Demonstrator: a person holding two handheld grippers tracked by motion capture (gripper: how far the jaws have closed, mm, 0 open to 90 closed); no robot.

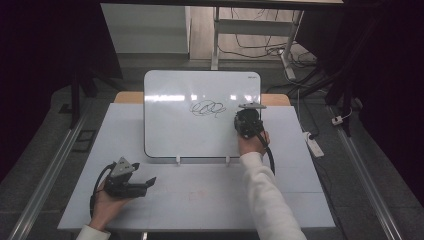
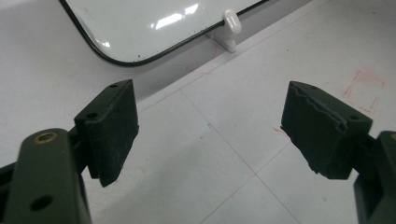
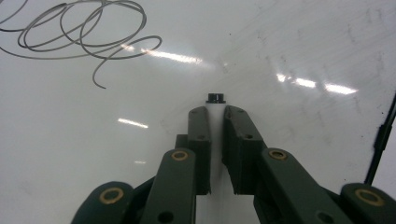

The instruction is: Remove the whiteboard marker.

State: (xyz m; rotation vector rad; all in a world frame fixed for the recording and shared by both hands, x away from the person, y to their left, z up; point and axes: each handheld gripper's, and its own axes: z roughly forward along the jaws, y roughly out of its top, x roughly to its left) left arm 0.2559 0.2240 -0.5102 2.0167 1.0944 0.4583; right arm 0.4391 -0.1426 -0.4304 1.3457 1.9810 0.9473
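A whiteboard [image 1: 175,125] leans on the white table, with a black scribble [image 1: 207,108] in its upper middle. My right gripper [image 1: 247,122] is at the board's right side, just right of the scribble. In the right gripper view the right gripper [image 3: 215,111] is shut on a white marker [image 3: 215,103] whose black end points at the board [image 3: 303,46], with the scribble [image 3: 79,28] at upper left. My left gripper [image 1: 150,182] rests in a hand at the table's front left. It [image 2: 210,93] is open, with nothing between its pads [image 2: 114,135].
The white table [image 1: 200,200] lies in front of the board. Two white clips [image 1: 177,160] hold the board's lower edge, one seen close [image 2: 232,21]. Faint red marks [image 2: 366,86] are on the tabletop. A power strip [image 1: 314,142] lies on the floor at right.
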